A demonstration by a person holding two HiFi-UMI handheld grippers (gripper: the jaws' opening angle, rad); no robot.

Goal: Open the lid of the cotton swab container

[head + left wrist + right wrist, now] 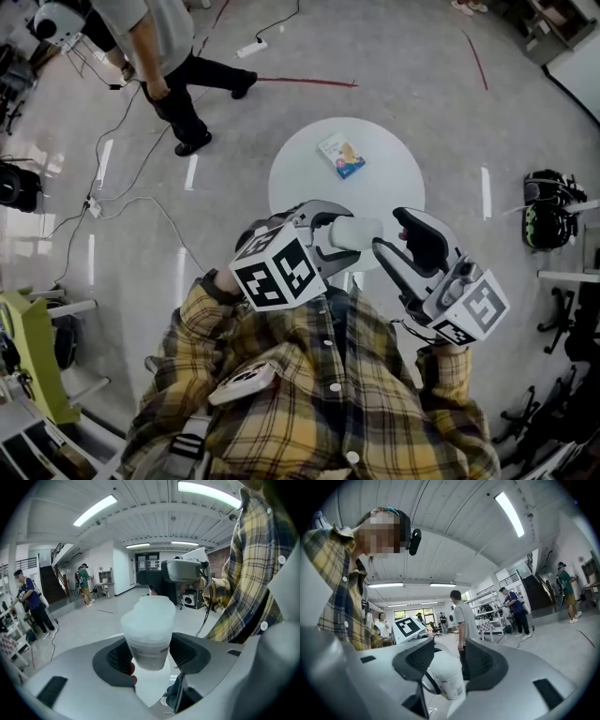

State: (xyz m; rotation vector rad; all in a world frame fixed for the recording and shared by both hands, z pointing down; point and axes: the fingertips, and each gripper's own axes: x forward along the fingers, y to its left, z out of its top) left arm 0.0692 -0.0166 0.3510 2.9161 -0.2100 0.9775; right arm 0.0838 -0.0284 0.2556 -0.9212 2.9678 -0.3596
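Observation:
The cotton swab container is a small white tub with a translucent lid. My left gripper is shut on it, its dark pads pressing on the tub's lower body, and holds it in the air above the near edge of the table. My right gripper comes in from the right at the tub's free end. In the right gripper view the tub lies slanted between the open jaws, with a gap on its right side.
A round white table stands below with a small printed card on it. A person stands at the upper left among floor cables. Chairs and gear sit at the right.

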